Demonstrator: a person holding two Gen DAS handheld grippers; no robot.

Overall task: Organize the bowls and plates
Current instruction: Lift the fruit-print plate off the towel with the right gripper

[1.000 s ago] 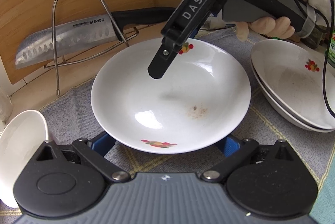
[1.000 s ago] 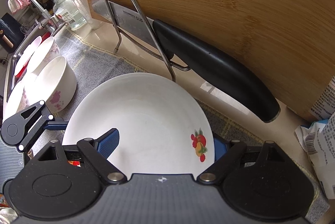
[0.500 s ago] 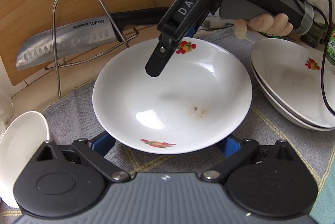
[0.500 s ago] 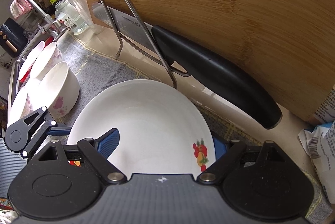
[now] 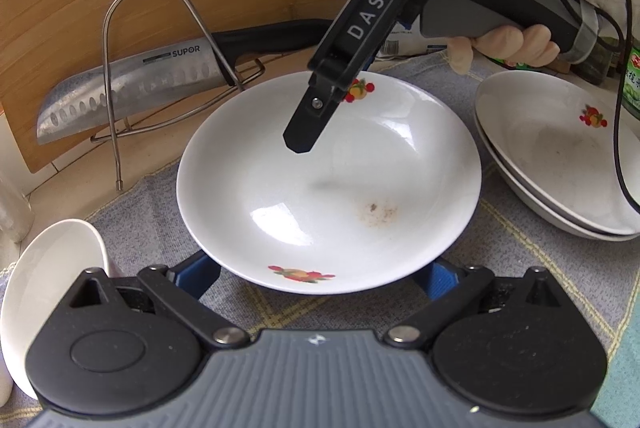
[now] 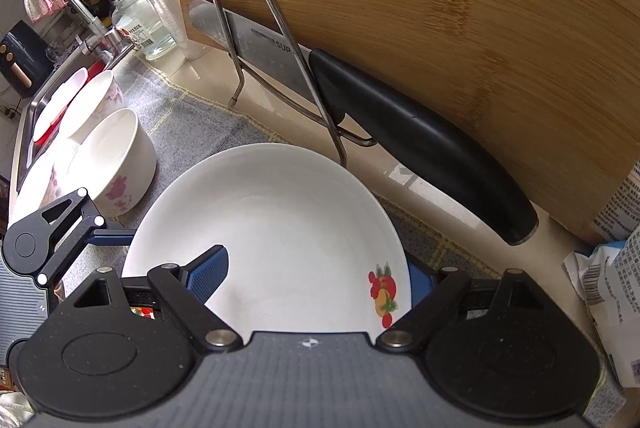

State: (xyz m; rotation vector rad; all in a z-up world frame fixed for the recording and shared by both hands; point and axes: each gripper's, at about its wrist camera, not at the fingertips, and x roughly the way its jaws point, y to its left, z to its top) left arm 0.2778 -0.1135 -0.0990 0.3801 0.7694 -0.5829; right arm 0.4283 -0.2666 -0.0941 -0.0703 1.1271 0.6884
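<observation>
A white plate (image 5: 328, 196) with fruit decals and a brown stain lies on the grey checked cloth (image 5: 152, 212). My left gripper (image 5: 318, 280) is open, and its blue fingers (image 5: 200, 276) reach under the plate's near rim on both sides. My right gripper (image 6: 316, 260) is open at the far rim. One of its fingers (image 6: 208, 268) hangs over the plate (image 6: 280, 228) and the other sits outside the rim, with no pad pressing. From the left wrist view the right gripper (image 5: 328, 108) comes down from above in a gloved hand (image 5: 504, 44).
Two stacked plates (image 5: 560, 156) stand at the right and a white bowl (image 5: 44, 280) at the near left. Flowered bowls (image 6: 116, 164) lie towards the sink (image 6: 36, 100). Behind the plate are a wire rack (image 5: 116, 76) holding a knife (image 5: 132, 92), a bamboo board (image 6: 440, 28) and a green bottle (image 5: 632, 80).
</observation>
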